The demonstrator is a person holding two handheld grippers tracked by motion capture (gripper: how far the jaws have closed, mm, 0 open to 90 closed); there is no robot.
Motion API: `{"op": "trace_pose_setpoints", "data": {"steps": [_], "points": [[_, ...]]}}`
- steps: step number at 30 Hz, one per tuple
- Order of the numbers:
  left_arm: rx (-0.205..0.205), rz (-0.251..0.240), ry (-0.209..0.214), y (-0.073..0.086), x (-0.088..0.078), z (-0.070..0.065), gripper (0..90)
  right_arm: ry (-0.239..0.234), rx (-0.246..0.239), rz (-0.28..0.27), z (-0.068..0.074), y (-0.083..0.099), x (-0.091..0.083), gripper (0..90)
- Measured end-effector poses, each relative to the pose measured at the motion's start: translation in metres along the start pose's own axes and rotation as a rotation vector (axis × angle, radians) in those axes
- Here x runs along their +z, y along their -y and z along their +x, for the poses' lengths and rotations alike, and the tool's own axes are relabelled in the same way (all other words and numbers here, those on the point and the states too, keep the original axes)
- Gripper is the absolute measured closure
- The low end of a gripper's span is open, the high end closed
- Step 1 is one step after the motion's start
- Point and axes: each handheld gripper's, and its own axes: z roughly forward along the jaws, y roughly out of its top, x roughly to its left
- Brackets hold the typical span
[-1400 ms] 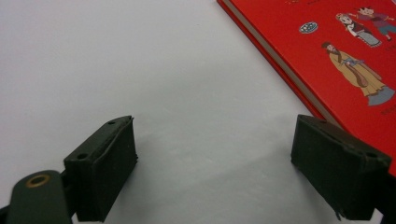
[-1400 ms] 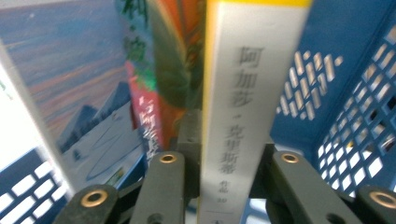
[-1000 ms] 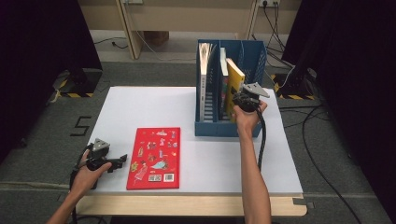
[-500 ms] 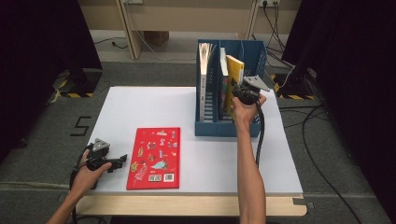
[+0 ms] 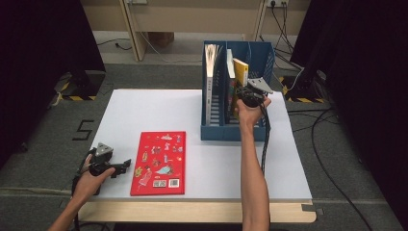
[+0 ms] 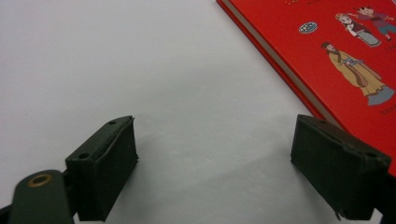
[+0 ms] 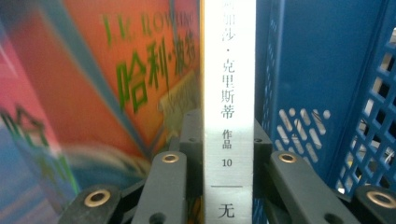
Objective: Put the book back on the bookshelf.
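white-spined book (image 7: 229,116) upright in rack (image 7: 322,70) (spine toward right gripper (image 7: 228,154))

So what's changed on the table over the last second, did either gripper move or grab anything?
Little changed. The right gripper stays shut on the white-spined book, which now stands slightly deeper and straighter in the blue rack, beside the yellow book. The left gripper stays open on the table beside the red book, which hasn't moved.
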Motion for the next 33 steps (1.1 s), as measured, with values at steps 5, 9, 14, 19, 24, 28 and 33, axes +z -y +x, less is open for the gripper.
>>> {"op": "trace_pose_setpoints", "data": {"steps": [5,9,14,19,24,28,33], "points": [[0.000,0.000,0.000,0.000,0.000,0.000,13.3,-0.003,-0.014,0.037,0.002,-0.001,-0.001,74.8],[0.002,0.000,-0.002,0.000,0.000,0.000,13.5,-0.014,-0.052,0.083,0.004,-0.004,-0.007,74.5],[0.003,0.000,-0.002,0.000,0.000,0.000,13.5,-0.029,-0.058,0.110,0.002,-0.001,-0.016,74.3],[0.002,-0.001,-0.002,0.000,0.000,0.000,13.5,-0.051,-0.071,0.138,0.001,0.001,-0.024,73.6],[0.004,0.001,-0.002,0.000,0.000,0.000,13.5,-0.073,-0.078,0.150,0.001,0.005,-0.031,72.5],[0.004,0.002,-0.002,0.000,0.000,0.000,13.4,-0.089,-0.069,0.157,-0.001,0.008,-0.037,70.1],[0.004,0.002,-0.002,0.000,0.000,0.000,13.4,-0.120,-0.072,0.183,-0.003,0.014,-0.046,67.7]]}}
